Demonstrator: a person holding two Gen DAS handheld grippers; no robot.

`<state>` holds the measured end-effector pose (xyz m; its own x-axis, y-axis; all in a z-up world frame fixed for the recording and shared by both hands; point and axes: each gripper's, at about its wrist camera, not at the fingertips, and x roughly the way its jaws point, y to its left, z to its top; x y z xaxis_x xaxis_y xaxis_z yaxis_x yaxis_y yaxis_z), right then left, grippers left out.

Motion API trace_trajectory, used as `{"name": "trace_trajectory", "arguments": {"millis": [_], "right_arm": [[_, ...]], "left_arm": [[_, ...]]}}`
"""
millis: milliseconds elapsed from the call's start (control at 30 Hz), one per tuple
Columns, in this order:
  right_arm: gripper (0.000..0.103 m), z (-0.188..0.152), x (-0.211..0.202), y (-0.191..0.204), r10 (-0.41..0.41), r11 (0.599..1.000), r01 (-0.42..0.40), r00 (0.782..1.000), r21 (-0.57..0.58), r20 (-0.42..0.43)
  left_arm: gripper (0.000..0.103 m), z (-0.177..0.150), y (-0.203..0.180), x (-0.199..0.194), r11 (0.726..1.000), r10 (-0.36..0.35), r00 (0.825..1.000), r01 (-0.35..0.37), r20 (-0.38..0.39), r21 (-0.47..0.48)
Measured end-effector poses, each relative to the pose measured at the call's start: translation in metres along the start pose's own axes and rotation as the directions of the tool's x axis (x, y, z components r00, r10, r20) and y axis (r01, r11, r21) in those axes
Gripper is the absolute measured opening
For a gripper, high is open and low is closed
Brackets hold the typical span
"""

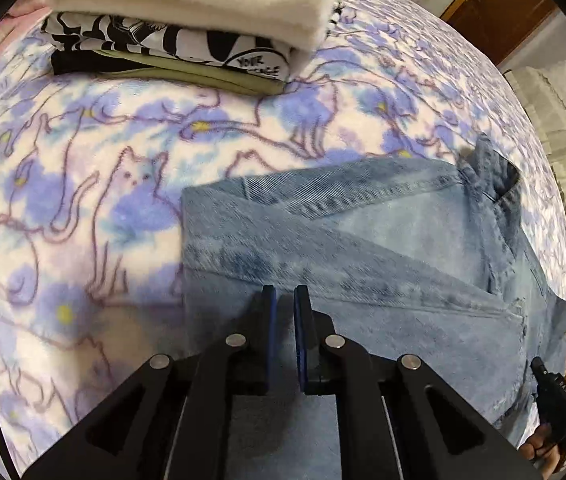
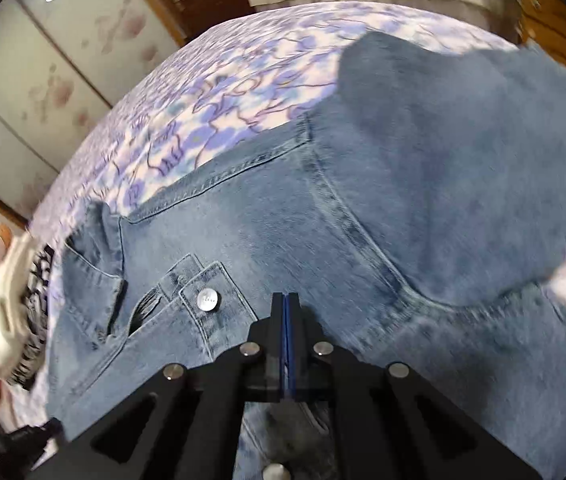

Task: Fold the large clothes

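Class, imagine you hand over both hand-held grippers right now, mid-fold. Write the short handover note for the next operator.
Left hand-held gripper: jaws a narrow gap apart, nothing visibly between them, over the near edge of the denim garment.
Right hand-held gripper: jaws closed together over the denim near its metal button; whether it pinches cloth cannot be told.
Position: the denim lies on the cat-print blanket, partly folded, one part bulging up on the right wrist view.
Done: a stack of folded clothes sits at the blanket's far side.
Left: finish folding the denim, probably then add it to the stack.
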<state>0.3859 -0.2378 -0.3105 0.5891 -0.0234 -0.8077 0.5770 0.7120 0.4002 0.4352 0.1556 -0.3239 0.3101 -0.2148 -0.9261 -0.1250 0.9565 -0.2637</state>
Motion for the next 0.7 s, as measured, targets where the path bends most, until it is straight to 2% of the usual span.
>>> {"name": "trace_trajectory", "arguments": {"millis": [100, 200, 367, 433, 500, 700], "right_arm": [[0.000, -0.008, -0.009, -0.011, 0.046, 0.998, -0.044, 0.998, 0.047, -0.035], [0.000, -0.020, -0.015, -0.021, 0.070, 0.996, -0.066, 0.994, 0.056, -0.084], [0.000, -0.038, -0.032, -0.046, 0.125, 0.992, -0.120, 0.978, 0.042, -0.166], [0.000, -0.040, -0.042, -0.058, 0.124, 0.992, -0.122, 0.973, 0.025, -0.194], [0.000, -0.040, -0.052, -0.072, 0.139, 0.990, -0.139, 0.965, 0.016, -0.224], [0.002, -0.027, -0.078, -0.118, 0.187, 0.980, -0.200, 0.933, -0.010, -0.309]], "left_arm": [[0.006, -0.016, -0.013, -0.011, 1.000, 0.018, 1.000, -0.018, 0.011, 0.000], [0.015, -0.040, -0.034, -0.020, 0.999, 0.034, 0.999, -0.034, 0.015, -0.008], [0.026, -0.103, -0.091, -0.037, 0.997, 0.069, 0.997, -0.069, 0.020, 0.019], [0.032, -0.133, -0.120, -0.042, 0.993, 0.099, 0.995, -0.099, 0.013, 0.062], [0.050, -0.162, -0.147, -0.045, 0.988, 0.122, 0.992, -0.121, -0.009, 0.099], [0.065, -0.238, -0.225, -0.051, 0.984, 0.118, 0.988, -0.103, -0.097, 0.147]]}}
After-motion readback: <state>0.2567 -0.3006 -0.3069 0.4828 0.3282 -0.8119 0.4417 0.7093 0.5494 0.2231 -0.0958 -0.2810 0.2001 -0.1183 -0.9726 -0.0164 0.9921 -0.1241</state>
